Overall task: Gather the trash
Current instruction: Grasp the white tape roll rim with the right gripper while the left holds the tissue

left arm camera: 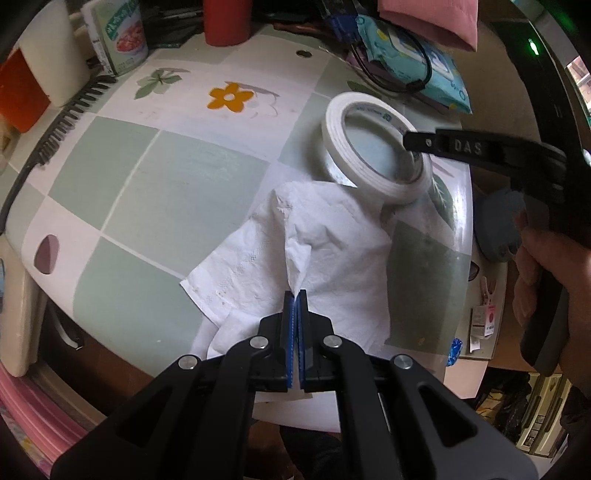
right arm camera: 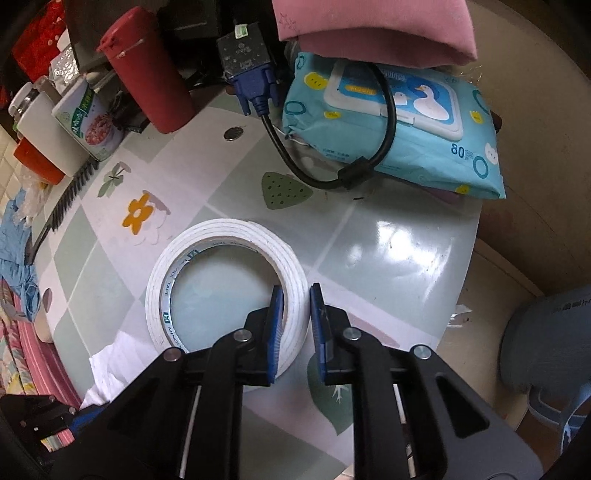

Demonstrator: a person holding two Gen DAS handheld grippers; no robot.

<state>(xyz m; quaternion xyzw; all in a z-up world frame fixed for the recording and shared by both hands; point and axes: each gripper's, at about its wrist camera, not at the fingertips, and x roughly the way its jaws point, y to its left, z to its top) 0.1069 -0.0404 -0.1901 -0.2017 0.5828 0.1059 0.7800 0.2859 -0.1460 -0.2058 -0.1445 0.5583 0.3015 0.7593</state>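
A crumpled white tissue (left arm camera: 295,251) lies on the checked table near its front edge. My left gripper (left arm camera: 295,295) is shut on a raised fold of it. A white tape roll (left arm camera: 373,144) stands tilted, its lower edge resting on the tissue's far corner. My right gripper (right arm camera: 295,295) straddles the roll's wall (right arm camera: 295,291), one finger inside the ring and one outside, pressed against it. In the left wrist view the right gripper's finger (left arm camera: 436,142) reaches in from the right over the roll. The tissue's corner (right arm camera: 110,362) shows at lower left in the right wrist view.
At the back stand a red cup (right arm camera: 147,70), a food carton (right arm camera: 92,122), a blue wet-wipes pack (right arm camera: 399,122) with a black VGA cable (right arm camera: 280,144) over it, and pink cloth (right arm camera: 373,29). A black comb (left arm camera: 62,122) lies left. A coin (right arm camera: 233,133) lies nearby. A blue stool (right arm camera: 546,350) stands right.
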